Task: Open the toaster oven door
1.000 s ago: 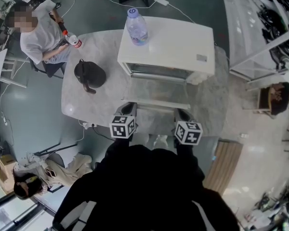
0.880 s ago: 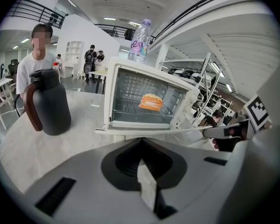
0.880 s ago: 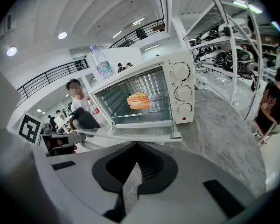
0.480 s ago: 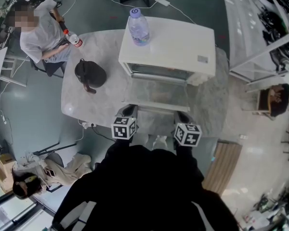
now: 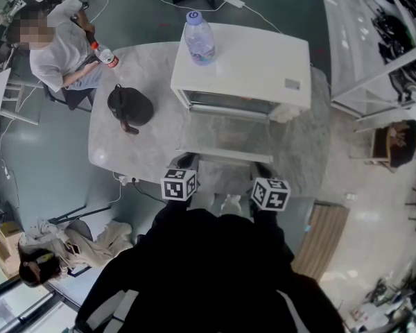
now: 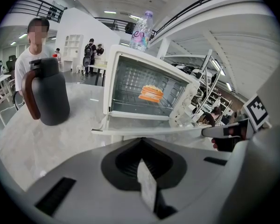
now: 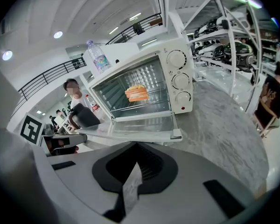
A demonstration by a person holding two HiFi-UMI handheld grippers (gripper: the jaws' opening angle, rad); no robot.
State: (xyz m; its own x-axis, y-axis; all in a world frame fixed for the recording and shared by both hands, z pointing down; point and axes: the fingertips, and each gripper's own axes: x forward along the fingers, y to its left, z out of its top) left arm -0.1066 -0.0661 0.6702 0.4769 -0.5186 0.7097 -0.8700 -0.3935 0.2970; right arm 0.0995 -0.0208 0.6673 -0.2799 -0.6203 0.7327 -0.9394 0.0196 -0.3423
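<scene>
Judging the opening done: toaster oven door (image 5: 225, 139) lies flat (orange food (image 6: 150, 93) inside) | left claw (image 5: 185, 159), right claw (image 5: 263, 166) both closed, empty, at door's front edge | next: likely back away.

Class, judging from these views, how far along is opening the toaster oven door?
Done: the door lies folded down flat, food visible on the rack inside. In hand: left gripper and right gripper sit at its front edge; grip unclear. Left: probably only withdrawing.
</scene>
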